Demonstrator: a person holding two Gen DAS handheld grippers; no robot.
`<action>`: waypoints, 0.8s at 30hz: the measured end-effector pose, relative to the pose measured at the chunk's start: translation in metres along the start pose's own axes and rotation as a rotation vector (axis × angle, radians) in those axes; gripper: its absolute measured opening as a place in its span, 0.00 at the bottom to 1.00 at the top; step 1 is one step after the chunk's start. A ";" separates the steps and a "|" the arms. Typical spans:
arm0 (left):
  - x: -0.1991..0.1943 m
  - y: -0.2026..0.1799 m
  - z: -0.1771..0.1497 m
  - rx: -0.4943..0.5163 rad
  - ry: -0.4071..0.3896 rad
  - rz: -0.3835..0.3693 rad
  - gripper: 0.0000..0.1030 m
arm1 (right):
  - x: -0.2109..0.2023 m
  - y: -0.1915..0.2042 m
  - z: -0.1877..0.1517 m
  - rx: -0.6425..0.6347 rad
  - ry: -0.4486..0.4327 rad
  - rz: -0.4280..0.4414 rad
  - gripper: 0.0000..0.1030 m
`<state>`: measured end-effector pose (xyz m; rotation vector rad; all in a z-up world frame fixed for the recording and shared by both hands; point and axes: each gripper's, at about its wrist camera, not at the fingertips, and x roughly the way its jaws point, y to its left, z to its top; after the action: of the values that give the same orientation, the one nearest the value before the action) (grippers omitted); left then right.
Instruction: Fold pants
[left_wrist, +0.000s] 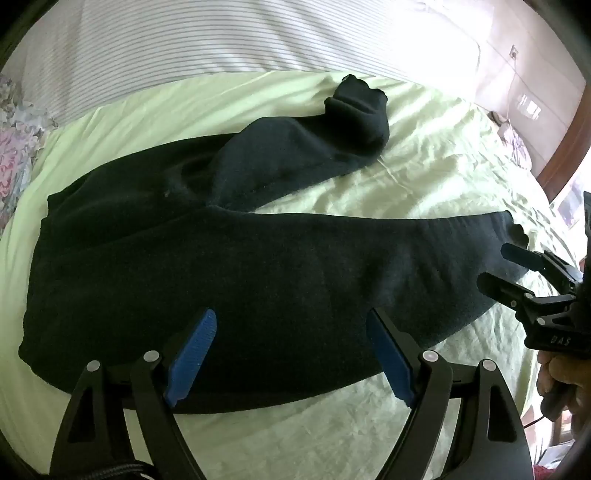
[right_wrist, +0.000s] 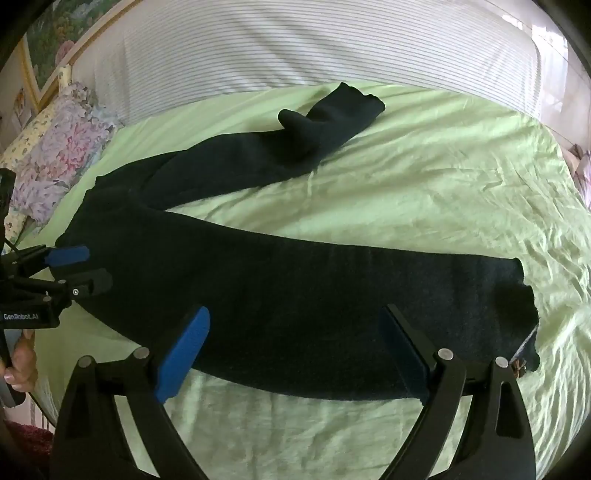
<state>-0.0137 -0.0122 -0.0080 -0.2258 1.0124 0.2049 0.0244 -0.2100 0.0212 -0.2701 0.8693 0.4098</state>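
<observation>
Black pants (left_wrist: 229, 273) lie spread on a light green bed sheet (left_wrist: 424, 173), waist at the left, legs splayed to the right. The near leg runs flat across both views (right_wrist: 314, 295). The far leg (left_wrist: 325, 140) bends away with its cuff folded over (right_wrist: 325, 122). My left gripper (left_wrist: 291, 354) is open above the thigh part near the pants' front edge. My right gripper (right_wrist: 295, 350) is open above the near leg's lower part. Each gripper shows in the other's view, the right (left_wrist: 506, 266) by the cuff, the left (right_wrist: 85, 266) by the waist.
A white striped cover (left_wrist: 229, 40) lies along the far side of the bed (right_wrist: 295, 48). A floral pillow (right_wrist: 62, 147) sits at the left end. A framed picture (right_wrist: 55, 44) hangs behind it. A wooden edge (left_wrist: 569, 147) stands at the right.
</observation>
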 end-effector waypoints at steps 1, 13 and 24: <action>0.000 0.000 0.000 0.000 -0.001 0.002 0.81 | 0.000 0.000 0.001 -0.001 0.001 0.003 0.90; -0.002 -0.001 -0.004 0.005 0.000 0.003 0.81 | 0.002 -0.003 -0.001 -0.003 0.005 -0.003 0.90; -0.003 -0.002 -0.005 0.005 0.000 0.006 0.82 | -0.005 -0.003 -0.007 0.004 -0.013 -0.001 0.90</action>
<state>-0.0190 -0.0157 -0.0074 -0.2182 1.0131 0.2076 0.0179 -0.2164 0.0203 -0.2637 0.8567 0.4086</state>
